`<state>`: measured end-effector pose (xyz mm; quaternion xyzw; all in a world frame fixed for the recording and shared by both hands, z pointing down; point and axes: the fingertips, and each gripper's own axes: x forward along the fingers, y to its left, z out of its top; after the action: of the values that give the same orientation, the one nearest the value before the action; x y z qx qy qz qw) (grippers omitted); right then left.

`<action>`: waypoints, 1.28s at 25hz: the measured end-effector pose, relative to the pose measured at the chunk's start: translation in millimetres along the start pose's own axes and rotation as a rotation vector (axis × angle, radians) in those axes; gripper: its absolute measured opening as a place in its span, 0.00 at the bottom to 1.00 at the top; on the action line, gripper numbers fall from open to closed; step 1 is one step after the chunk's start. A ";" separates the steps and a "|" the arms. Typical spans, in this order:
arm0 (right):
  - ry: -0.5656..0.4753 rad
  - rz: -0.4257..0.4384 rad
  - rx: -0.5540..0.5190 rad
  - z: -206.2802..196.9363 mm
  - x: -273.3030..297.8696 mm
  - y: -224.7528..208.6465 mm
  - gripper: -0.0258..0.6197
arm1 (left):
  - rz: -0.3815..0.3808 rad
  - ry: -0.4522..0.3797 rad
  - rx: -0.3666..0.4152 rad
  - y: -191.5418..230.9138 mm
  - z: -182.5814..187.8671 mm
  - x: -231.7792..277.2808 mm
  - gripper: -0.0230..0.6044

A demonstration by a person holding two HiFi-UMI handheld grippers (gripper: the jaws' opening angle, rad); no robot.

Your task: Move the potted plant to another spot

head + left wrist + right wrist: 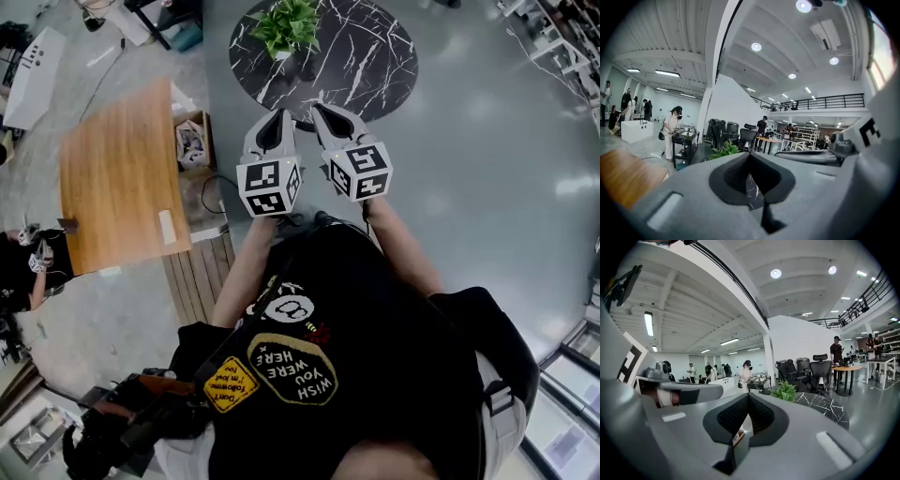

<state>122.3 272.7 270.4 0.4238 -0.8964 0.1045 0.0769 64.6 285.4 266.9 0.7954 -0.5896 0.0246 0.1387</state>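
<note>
Small potted plant (287, 28), bushy bright-green leaves spilling over a pale pot (281, 54) that barely peeks out. Upright, sitting near the left edge of a round black marble-look table (375, 56).

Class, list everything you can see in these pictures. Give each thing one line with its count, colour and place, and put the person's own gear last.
plant: one, green, on the far-left part of the round table.
round table: one, black with white veins, ahead of both grippers.
wooden table: one, brown, left of the round table.
office chairs: several, black, beyond the round table.
people: several, in the background hall.
left hand-held gripper: one, grey, shut, empty, short of the round table.
right hand-held gripper: one, grey, shut, empty, beside the left one.
</note>
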 end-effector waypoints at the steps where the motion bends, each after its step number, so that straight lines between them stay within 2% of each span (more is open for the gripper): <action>1: 0.002 0.000 0.000 -1.3 1.6 0.1 0.04 | 0.001 0.001 -0.001 1.8 -1.1 0.2 0.04; 10: 0.004 -0.009 0.029 -6.6 19.2 6.1 0.04 | -0.005 0.012 -0.011 20.4 -4.2 0.2 0.04; 21: 0.051 -0.024 0.015 -31.1 65.0 18.5 0.04 | -0.044 0.040 -0.026 66.5 -19.7 16.8 0.04; 27: 0.078 -0.006 0.038 -47.8 108.1 -1.3 0.04 | -0.040 0.035 -0.027 90.7 -30.1 54.8 0.04; 32: 0.049 0.029 0.051 -46.6 162.0 -39.8 0.04 | -0.049 0.012 0.000 107.0 -33.3 117.6 0.04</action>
<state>53.6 139.3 357.0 0.4100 -0.8973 0.1389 0.0866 3.4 155.7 343.2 0.8094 -0.5690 0.0259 0.1430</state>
